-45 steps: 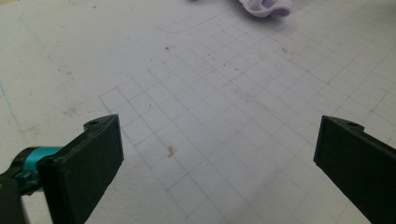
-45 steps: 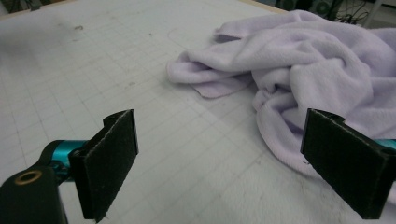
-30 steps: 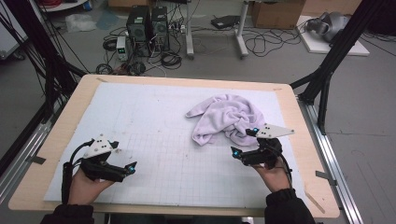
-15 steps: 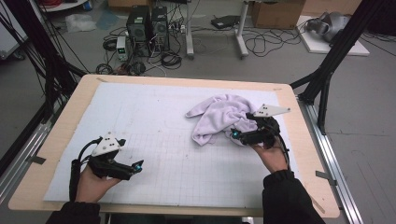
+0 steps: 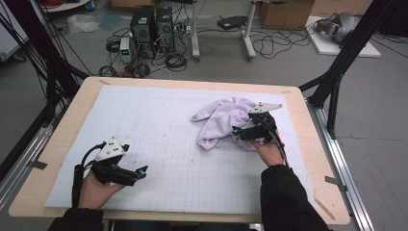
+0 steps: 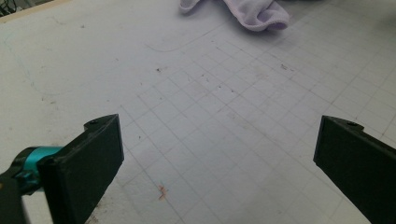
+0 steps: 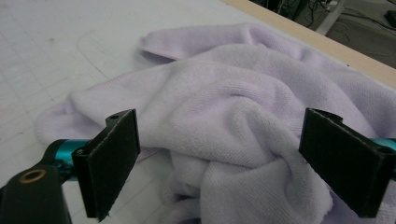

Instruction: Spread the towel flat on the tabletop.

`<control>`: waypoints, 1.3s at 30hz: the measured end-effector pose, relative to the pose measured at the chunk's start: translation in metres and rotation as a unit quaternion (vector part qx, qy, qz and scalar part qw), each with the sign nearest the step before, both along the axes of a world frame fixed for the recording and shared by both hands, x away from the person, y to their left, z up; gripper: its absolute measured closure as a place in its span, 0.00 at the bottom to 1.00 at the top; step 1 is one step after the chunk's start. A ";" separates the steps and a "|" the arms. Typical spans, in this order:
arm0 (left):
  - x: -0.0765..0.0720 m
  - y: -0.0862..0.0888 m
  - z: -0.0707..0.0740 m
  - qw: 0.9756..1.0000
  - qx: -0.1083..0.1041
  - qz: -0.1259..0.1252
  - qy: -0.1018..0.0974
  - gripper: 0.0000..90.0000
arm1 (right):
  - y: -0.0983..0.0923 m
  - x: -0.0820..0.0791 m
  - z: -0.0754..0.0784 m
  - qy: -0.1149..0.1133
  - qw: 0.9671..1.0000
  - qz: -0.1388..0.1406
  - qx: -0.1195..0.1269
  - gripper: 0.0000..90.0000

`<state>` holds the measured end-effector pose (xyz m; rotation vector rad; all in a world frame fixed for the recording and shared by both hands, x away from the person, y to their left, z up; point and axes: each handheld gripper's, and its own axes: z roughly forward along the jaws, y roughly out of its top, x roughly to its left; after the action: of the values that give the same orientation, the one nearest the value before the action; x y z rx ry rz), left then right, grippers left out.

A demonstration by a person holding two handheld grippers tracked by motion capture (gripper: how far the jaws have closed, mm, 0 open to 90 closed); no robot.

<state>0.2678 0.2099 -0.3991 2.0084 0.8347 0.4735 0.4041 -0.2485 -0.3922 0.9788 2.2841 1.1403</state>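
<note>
A soft purple towel point(image 5: 222, 120) lies in a crumpled heap on the white grid mat point(image 5: 159, 144), toward the far right part of it. The right gripper point(image 5: 239, 133) is right at the towel's near right side, its jaws spread wide with a bunched fold between them, not pinched. The left gripper point(image 5: 143, 171) is well away from the towel, near the mat's front left, jaws wide apart and holding nothing.

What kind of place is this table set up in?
Probably a lab or workshop: computer towers and loose cables sit on the floor behind a gridded table, with a black frame around it.
</note>
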 end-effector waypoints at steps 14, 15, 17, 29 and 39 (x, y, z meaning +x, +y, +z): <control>0.001 -0.001 -0.003 1.000 0.000 -0.003 0.008 0.02 | 0.019 0.017 -0.029 0.027 0.998 -0.009 -0.056 0.39; 0.001 -0.001 -0.004 1.000 0.000 -0.003 0.008 0.02 | 0.020 0.018 -0.030 0.032 0.997 -0.005 -0.065 0.43; 0.002 -0.001 -0.004 1.000 0.000 -0.003 0.008 0.02 | 0.024 0.018 -0.032 0.037 0.997 -0.002 -0.070 0.60; 0.001 0.000 -0.004 1.000 0.001 -0.001 0.009 0.02 | 0.022 0.004 -0.014 0.065 0.997 0.034 -0.023 0.75; 0.001 0.001 -0.004 1.000 0.001 0.000 0.007 0.02 | 0.042 -0.032 0.014 0.063 0.993 0.102 0.001 0.75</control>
<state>0.2685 0.2104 -0.4027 2.0159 0.8435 0.4608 0.3721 -0.2063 -0.3784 0.8544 2.5328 1.1930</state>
